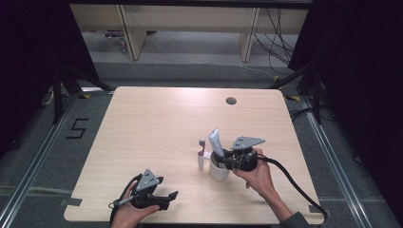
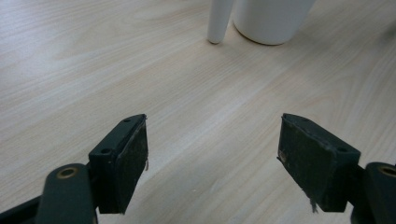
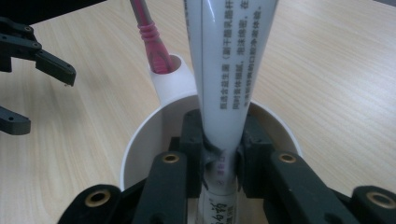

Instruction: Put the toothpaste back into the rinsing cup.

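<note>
Right gripper (image 3: pixel 220 163) is clamped on the toothpaste tube (image 3: pixel 224 70), jaws pinching its lower part inside the white cup (image 3: pixel 140 144); in the high view that cup (image 1: pixel 218 171) sits lower centre-right of the frame, with the tube (image 1: pixel 216 141) sticking up out of it, long axis near upright, leaning slightly up-left. A pink toothbrush (image 3: pixel 152 42) stands in the small side holder (image 3: pixel 175 79) touching the cup's far-left rim, so it's just beside the tube. Probably the tube is either going in or coming out; either way travel is along its own axis, straight up and down, and the toothbrush is the one thing to brush against. Left gripper (image 1: pixel 157 197) sits lower left, well apart, jaws spread wide with nothing between them, pointing toward the cup base (image 2: pixel 271 21). Table (image 1: pixel 157 123) is bare elsewhere, near edge close behind both hands.
</note>
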